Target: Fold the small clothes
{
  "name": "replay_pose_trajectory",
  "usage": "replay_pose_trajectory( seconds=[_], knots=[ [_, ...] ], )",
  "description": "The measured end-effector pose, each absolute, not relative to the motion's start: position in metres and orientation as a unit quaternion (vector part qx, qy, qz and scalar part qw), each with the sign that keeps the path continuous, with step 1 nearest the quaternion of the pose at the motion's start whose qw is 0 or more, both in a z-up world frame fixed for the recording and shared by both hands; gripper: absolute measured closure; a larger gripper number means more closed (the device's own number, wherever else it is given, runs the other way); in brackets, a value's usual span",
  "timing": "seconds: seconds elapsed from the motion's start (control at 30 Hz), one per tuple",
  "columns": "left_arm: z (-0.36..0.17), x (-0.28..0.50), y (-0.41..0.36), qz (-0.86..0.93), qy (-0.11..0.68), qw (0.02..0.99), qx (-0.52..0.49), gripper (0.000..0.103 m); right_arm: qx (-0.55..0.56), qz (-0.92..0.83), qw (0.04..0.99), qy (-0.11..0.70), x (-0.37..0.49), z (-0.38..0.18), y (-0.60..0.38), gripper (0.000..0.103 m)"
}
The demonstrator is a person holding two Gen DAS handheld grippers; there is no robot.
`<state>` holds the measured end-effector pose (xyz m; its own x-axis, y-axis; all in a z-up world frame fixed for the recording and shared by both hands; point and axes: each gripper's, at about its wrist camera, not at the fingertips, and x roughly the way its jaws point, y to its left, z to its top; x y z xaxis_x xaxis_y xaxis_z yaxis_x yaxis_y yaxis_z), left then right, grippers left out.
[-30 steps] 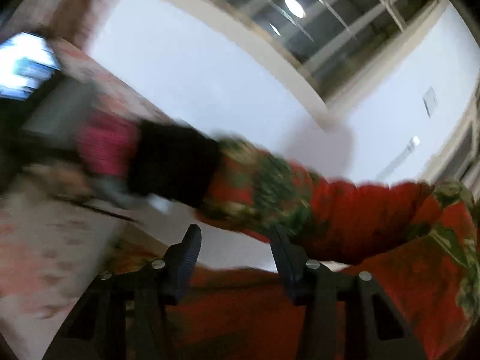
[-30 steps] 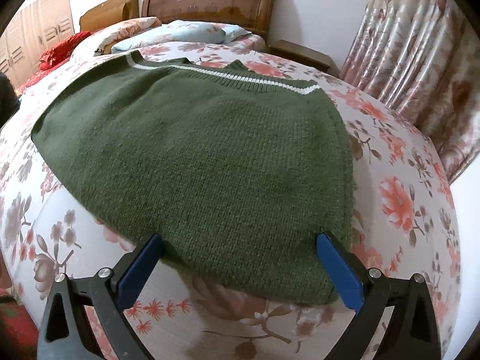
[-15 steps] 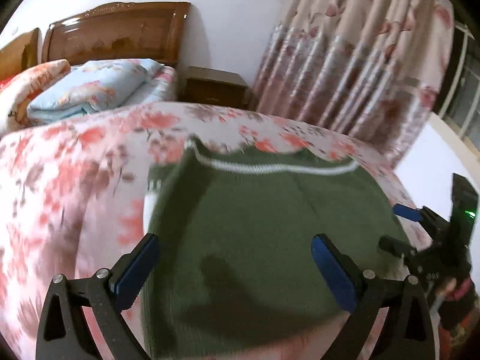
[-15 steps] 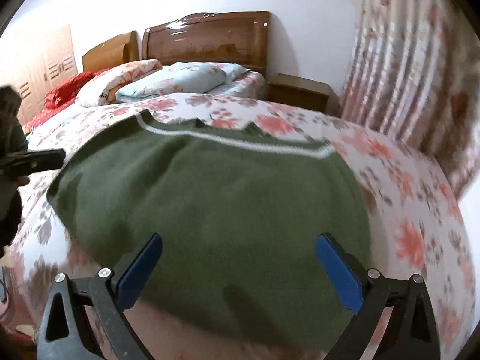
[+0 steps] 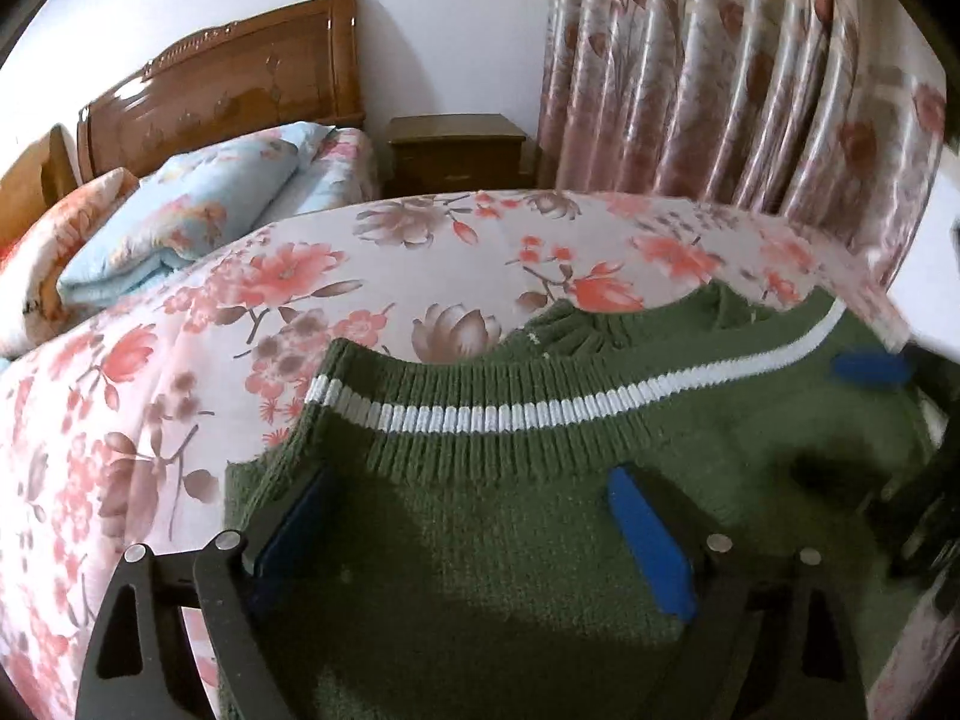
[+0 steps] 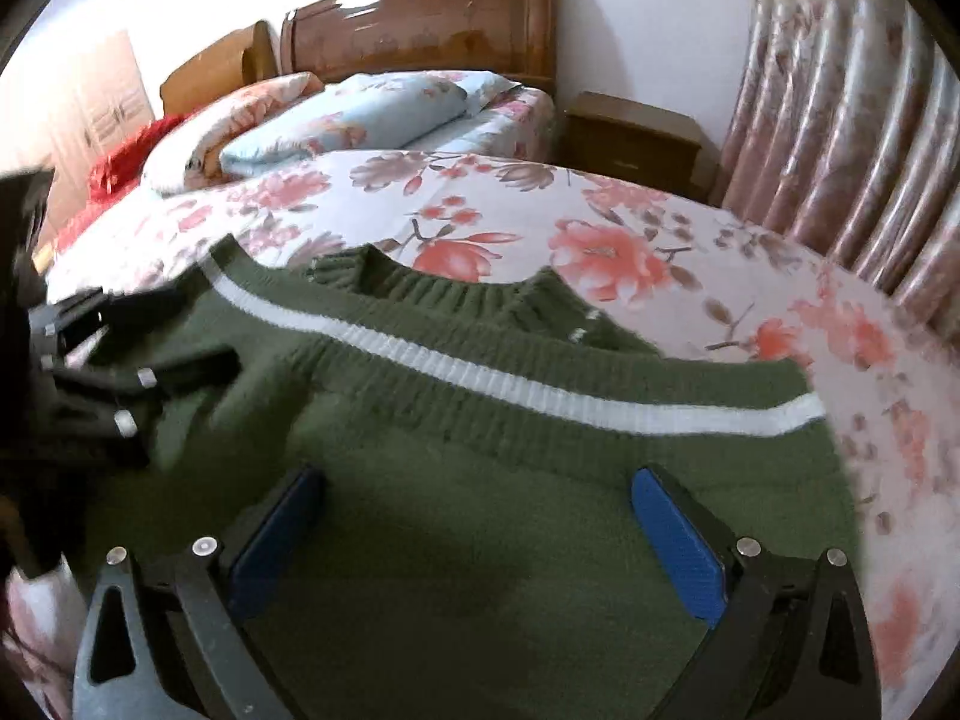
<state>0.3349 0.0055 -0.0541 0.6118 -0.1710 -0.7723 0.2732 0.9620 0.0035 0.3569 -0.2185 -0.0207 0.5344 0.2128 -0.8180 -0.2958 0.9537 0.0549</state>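
Observation:
A dark green knitted sweater (image 5: pixel 510 540) with a white stripe (image 5: pixel 480 417) near its far ribbed edge lies flat on a floral bedspread (image 5: pixel 180 330). It also shows in the right wrist view (image 6: pixel 480 480). My left gripper (image 5: pixel 468 534) is open, low over the sweater's left part, just short of the striped edge. My right gripper (image 6: pixel 474 534) is open, low over the right part. Each gripper shows in the other's view, the right one (image 5: pixel 870 369) at the right edge and the left one (image 6: pixel 138 360) at the left edge.
A wooden headboard (image 6: pixel 420 18), folded light blue quilt (image 6: pixel 360 114) and pillow (image 6: pixel 210 126) lie at the far end of the bed. A wooden nightstand (image 5: pixel 456 150) and floral curtains (image 5: pixel 750 90) stand behind. A red cloth (image 6: pixel 120 162) lies far left.
Both grippers have moved forward over the sweater toward its striped far edge. The left one swung down from facing the ceiling and a red-sleeved arm to face the bed.

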Motion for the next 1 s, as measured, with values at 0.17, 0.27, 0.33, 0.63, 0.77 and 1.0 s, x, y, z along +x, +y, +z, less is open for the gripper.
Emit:
replay_pose_trajectory(
  seconds=[0.17, 0.27, 0.33, 0.63, 0.77, 1.0],
  knots=[
    [-0.058, 0.334, 0.005, -0.122, 0.43, 0.893, 0.055, 0.008, 0.016, 0.097, 0.884, 0.457, 0.38, -0.015, -0.266, 0.0],
    [-0.057, 0.334, 0.006, -0.123, 0.431, 0.892, 0.052, 0.008, 0.034, 0.101, 0.877, 0.468, 0.386, -0.025, -0.277, 0.0],
    [-0.058, 0.334, 0.006, -0.124, 0.43, 0.893, 0.052, 0.008, 0.024, 0.09, 0.883, 0.46, 0.383, -0.025, -0.274, 0.0],
    [-0.057, 0.334, 0.008, -0.121, 0.428, 0.895, 0.042, 0.008, 0.022, 0.112, 0.899, 0.422, 0.362, -0.014, -0.271, 0.0],
    [-0.057, 0.335, 0.008, -0.12, 0.428, 0.895, 0.041, 0.008, 0.076, 0.124, 0.906, 0.397, 0.324, 0.008, -0.281, 0.0],
    [-0.056, 0.329, 0.005, -0.107, 0.42, 0.9, 0.049, 0.008, 0.03, 0.135, 0.897, 0.42, 0.275, -0.005, -0.259, 0.0]
  ],
)
